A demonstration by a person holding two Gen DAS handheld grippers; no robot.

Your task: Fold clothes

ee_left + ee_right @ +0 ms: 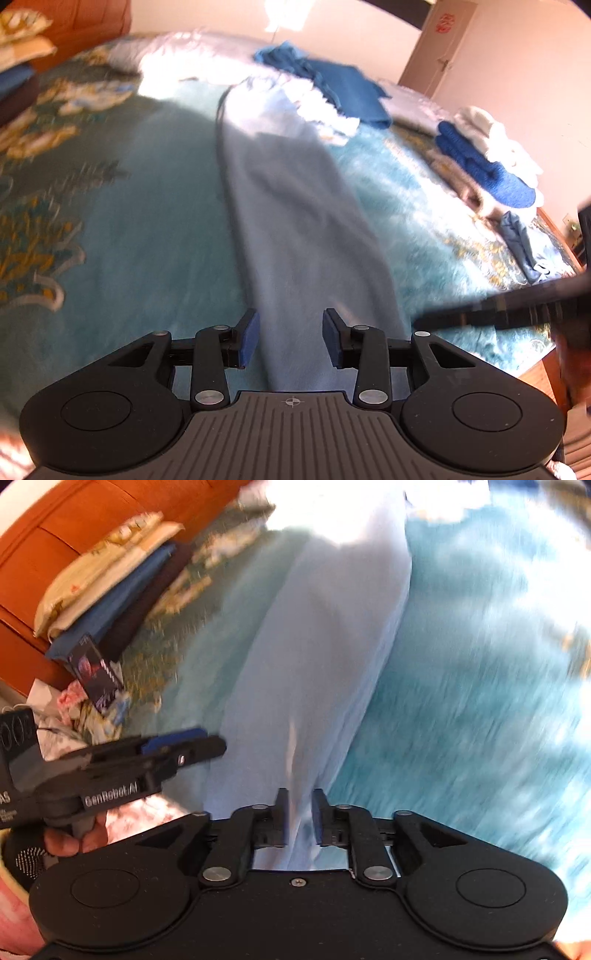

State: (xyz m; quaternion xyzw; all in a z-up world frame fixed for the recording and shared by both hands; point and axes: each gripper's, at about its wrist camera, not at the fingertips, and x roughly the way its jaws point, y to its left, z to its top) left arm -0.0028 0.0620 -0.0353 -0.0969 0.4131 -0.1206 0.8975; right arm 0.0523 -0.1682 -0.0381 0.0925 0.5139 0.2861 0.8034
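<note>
A long light blue garment (295,221) lies stretched out along the teal bedspread (155,229). In the left wrist view my left gripper (291,341) hovers over its near end, jaws apart, with the cloth passing under and between the blue pads (248,341) without being pinched. In the right wrist view the same garment (325,635) rises in a ridge into my right gripper (301,818), whose narrow jaws pinch that fold. The left gripper (212,746) shows side-on at the left there, held by a hand (74,840). The right gripper's blurred finger (480,314) enters the left wrist view from the right.
Blue towels (343,88) lie at the far end of the bed. A folded pile of white and blue clothes (487,162) sits at the right edge. Pillows and folded cloth (110,590) lean on an orange headboard (55,535), with a small dark box (98,672) beside them.
</note>
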